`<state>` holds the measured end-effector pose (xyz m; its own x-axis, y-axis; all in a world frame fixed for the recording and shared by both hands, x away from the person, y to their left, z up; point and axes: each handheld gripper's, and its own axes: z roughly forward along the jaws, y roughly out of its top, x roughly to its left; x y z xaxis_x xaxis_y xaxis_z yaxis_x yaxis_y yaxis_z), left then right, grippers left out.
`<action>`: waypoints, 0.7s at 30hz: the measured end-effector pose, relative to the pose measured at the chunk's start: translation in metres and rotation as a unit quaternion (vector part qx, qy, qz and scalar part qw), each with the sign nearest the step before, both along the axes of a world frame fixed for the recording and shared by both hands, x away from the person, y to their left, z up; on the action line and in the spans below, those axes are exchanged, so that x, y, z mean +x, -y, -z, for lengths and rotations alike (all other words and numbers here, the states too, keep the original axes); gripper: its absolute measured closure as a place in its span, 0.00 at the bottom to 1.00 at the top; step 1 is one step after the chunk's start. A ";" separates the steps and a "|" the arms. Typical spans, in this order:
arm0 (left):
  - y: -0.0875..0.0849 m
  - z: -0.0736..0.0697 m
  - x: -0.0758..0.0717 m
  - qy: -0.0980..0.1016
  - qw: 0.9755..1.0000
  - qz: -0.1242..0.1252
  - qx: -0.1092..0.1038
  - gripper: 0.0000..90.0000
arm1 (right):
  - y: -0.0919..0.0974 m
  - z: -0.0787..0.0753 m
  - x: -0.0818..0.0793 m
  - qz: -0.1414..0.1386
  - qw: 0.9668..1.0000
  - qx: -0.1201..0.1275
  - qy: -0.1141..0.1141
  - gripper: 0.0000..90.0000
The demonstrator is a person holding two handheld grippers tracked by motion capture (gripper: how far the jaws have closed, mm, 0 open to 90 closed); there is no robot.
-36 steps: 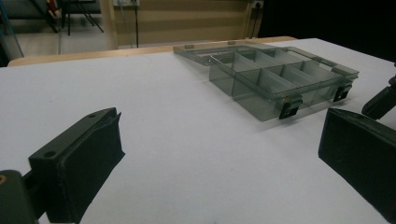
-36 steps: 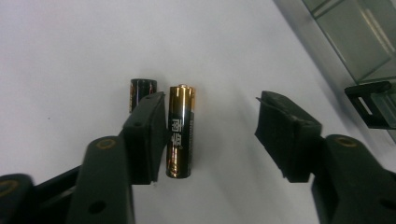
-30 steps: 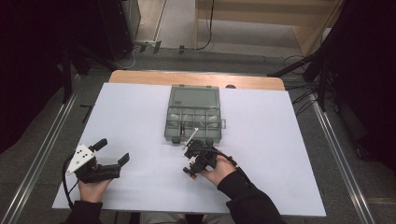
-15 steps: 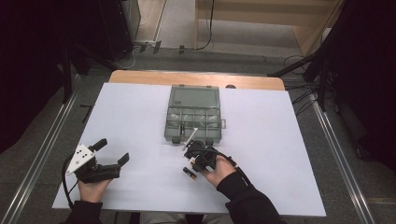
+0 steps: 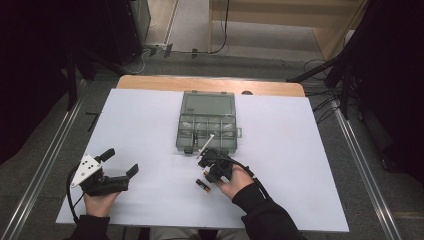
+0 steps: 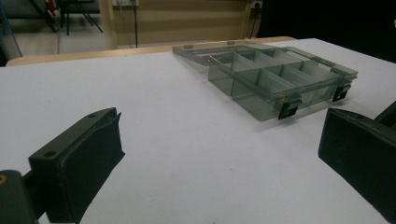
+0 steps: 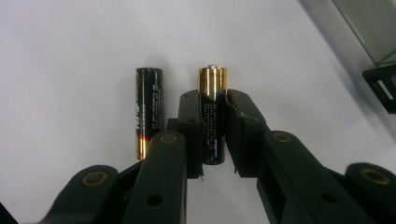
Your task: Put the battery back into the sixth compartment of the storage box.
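Black-and-gold describes both batteries on the white desk (image 5: 300, 150). In the right gripper view, the right hand-held gripper (image 7: 212, 135) is clamped on one battery (image 7: 212, 112), its two pads pressing the black sleeve from either side while the gold end sticks out past the fingertips. Its jaws have just been closing, with this battery between them. The second battery (image 7: 148, 112) lies just beside the gripped one, roughly parallel to it, flat on the desk and apart from the jaws.

From the high view, the right hand-held gripper (image 5: 209, 172) sits near the front edge of a smoky grey compartment box (image 5: 207, 127), and a battery (image 5: 202, 186) lies on the desk by the hand. The box stands open near the middle of the desk, its lid laid back flat behind it. A thin white stick-like piece (image 5: 206, 145) leans across the box's front edge; what it is I cannot tell.

Over at the left, the left hand-held gripper (image 5: 117, 165) has its jaws wide apart, with nothing between them. Its own view looks across bare desk toward the box (image 6: 280, 79), well apart from it.
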<state>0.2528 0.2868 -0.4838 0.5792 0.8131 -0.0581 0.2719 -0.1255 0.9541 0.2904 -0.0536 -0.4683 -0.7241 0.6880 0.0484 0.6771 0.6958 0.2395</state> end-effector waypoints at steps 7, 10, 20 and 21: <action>0.000 0.000 0.000 0.000 1.000 0.000 0.000 0.00 | 0.006 -0.005 0.005 0.007 0.999 0.036 -0.001 0.87; 0.000 0.000 0.000 0.000 1.000 0.000 0.000 0.00 | 0.010 -0.006 0.008 0.021 0.999 0.047 0.001 0.87; 0.000 0.000 0.000 0.000 1.000 0.000 0.000 0.00 | 0.028 -0.014 0.022 0.074 0.988 0.135 0.008 0.87; 0.000 0.000 0.000 0.000 1.000 0.000 0.000 0.00 | 0.028 -0.014 0.022 0.074 0.988 0.135 0.008 0.87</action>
